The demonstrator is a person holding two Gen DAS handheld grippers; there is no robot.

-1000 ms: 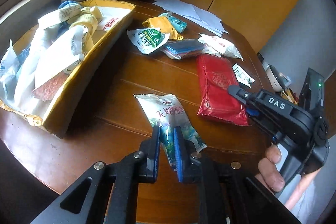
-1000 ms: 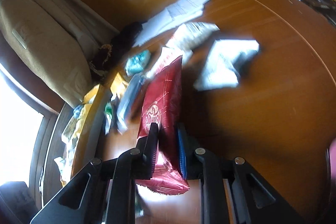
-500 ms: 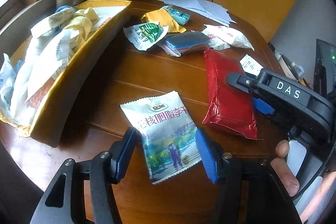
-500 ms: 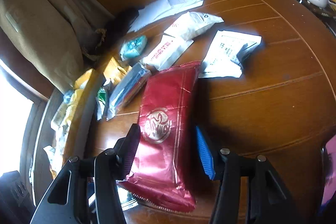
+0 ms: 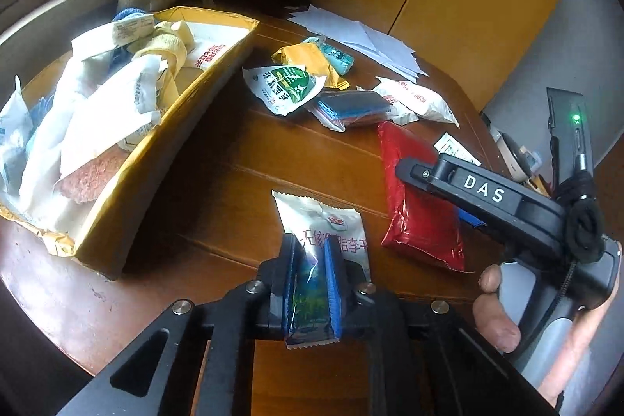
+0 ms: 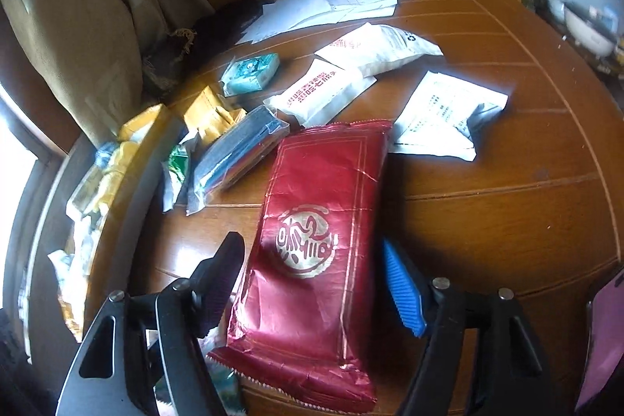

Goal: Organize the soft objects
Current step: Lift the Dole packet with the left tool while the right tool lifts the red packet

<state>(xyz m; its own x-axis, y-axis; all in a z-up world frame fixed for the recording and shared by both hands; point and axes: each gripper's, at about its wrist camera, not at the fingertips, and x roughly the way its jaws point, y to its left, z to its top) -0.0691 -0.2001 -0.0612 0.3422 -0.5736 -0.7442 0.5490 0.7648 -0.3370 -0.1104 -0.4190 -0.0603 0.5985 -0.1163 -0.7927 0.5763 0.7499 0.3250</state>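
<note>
half a second back both jaws stood wide; now the left gripper (image 5: 310, 273) has pinched the white fruit snack packet (image 5: 325, 244) at its near end, packet still on the table (image 5: 234, 158). right gripper (image 6: 312, 283) remains spread wide, straddling the red foil pack (image 6: 316, 221) without touching it. yellow box (image 5: 163, 139) at left already holds a heap of wrappers. still loose: green sachet (image 5: 284, 86), blue pouch (image 5: 353, 106), white bags (image 5: 419, 100). judged roughly half sorted.
</note>
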